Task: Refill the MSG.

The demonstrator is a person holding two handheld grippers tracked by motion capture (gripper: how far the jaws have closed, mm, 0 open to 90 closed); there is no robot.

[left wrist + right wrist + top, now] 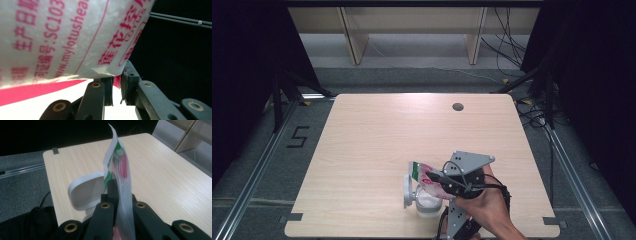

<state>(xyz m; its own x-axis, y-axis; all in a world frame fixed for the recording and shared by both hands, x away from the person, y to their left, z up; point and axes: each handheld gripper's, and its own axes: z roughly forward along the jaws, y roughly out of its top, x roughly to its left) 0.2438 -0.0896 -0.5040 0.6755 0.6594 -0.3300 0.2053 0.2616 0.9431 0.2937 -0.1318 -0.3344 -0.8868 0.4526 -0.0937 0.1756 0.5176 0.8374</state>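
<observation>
Spillage is the main risk here. The bag [427, 176], a plastic pouch with red and green print, is tipped over the small clear jar [428, 202] near the front edge of the table [377, 135], and the jar already holds white powder. Its white hinged lid [407, 191] stands open on the jar's left side, touching the rim.

Both tongs are clenched on the bag. In the right gripper view the right gripper [119, 195] pinches the thin upright edge of the bag between its jaws, with the lid just behind. In the left gripper view the left gripper [117, 83] bites a lower corner of the bag, printed plastic looming right above the jaws. In the high view the left gripper sits below the jar at the table's front edge, largely under the person's hand [484, 202].

Three things could go wrong, as I judge it. A steeper tilt could send powder past the jar's narrow mouth onto the table. The slick plastic could slip from either pinch, dropping the bag onto the jar and knocking it over. And the bag or a jaw could bump the open lid and shift the light jar from under the stream.
</observation>
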